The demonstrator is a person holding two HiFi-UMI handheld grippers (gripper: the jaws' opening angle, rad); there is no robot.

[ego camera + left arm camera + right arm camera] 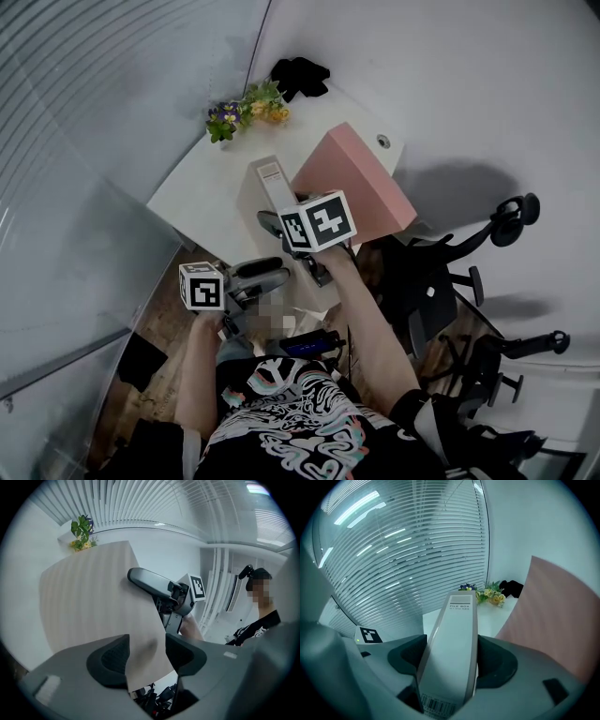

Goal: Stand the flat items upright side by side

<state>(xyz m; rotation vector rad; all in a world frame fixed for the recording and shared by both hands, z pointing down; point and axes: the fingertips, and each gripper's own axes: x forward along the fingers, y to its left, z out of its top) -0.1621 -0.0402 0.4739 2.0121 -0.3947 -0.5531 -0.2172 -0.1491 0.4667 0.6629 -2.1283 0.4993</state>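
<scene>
Grey file box [271,180] and pink file box [356,183]: two.

White table [202,192] bearing flower posy [246,111], black object [300,75], pink file box [361,183] and, just beside it, grey file box [272,183].

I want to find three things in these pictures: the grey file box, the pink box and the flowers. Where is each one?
grey file box [454,653]: right gripper view, its narrow spine.
pink box [358,180]: head view, its broad side.
flowers [247,109]: head view, middle of the bunch.
</scene>
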